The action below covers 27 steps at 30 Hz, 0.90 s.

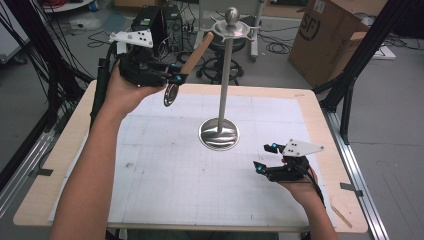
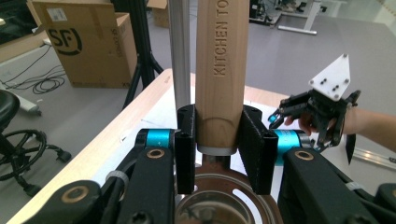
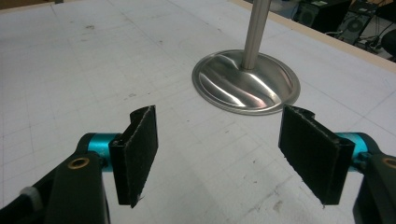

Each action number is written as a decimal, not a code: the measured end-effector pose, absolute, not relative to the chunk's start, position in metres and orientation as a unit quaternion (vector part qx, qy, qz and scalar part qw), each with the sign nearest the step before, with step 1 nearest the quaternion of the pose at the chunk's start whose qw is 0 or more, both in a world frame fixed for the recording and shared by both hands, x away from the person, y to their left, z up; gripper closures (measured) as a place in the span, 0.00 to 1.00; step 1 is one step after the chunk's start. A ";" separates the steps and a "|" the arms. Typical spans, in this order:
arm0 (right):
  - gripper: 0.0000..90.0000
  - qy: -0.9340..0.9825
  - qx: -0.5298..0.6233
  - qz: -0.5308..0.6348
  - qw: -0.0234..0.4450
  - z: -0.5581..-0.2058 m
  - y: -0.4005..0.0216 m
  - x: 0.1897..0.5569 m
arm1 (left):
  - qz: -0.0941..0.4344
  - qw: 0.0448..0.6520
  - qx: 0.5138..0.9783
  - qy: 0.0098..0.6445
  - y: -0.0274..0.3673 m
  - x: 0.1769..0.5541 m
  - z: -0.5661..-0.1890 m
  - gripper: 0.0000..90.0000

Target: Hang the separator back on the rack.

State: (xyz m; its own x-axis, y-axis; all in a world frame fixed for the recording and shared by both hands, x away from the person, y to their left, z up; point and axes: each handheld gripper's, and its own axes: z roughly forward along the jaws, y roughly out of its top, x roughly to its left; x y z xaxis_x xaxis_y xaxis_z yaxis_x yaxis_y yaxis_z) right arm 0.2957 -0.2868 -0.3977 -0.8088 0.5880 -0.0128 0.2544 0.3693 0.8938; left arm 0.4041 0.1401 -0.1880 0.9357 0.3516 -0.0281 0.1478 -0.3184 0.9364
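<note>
A kitchen tool with a wooden handle [image 1: 197, 52] and a round metal head [image 1: 171, 95] hangs tilted above the table's far left. My left gripper [image 1: 177, 79] is shut on the handle's lower end [image 2: 219, 84], just above the metal head. The handle's upper end lies close to the hooked top [image 1: 231, 27] of a steel stand, whose pole [image 2: 180, 56] rises just beside the handle. The stand's round base [image 1: 219, 133] rests mid-table. My right gripper [image 1: 265, 157] hovers low at the front right, open and holding nothing, pads [image 3: 140, 154] wide apart, facing the base [image 3: 246, 84].
A white gridded mat [image 1: 200, 170] covers most of the wooden table [image 1: 60, 150]. Behind the table stand a cardboard box [image 1: 330, 40], a stool [image 1: 220, 65], a computer tower [image 1: 150, 22] and loose floor cables. Black frame legs rise at both sides.
</note>
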 end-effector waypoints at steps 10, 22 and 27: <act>0.31 0.808 0.262 0.500 0.167 -0.398 -0.288 0.296 | 0.102 0.563 0.800 0.181 0.150 0.415 -0.180 0.77; 0.31 0.808 0.261 0.500 0.169 -0.397 -0.289 0.295 | 0.114 0.556 0.798 0.203 0.152 0.424 -0.183 0.77; 0.31 0.807 0.262 0.501 0.169 -0.397 -0.289 0.295 | 0.116 0.556 0.796 0.209 0.151 0.427 -0.182 0.77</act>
State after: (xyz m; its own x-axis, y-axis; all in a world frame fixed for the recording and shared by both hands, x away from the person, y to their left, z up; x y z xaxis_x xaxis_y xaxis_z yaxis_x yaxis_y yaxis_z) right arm 0.2949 -0.2893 -0.3966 -0.8063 0.5914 -0.0101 0.2531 0.3604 0.8978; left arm 0.4268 0.1513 -0.1822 0.8861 0.4611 -0.0474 0.2029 -0.2940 0.9340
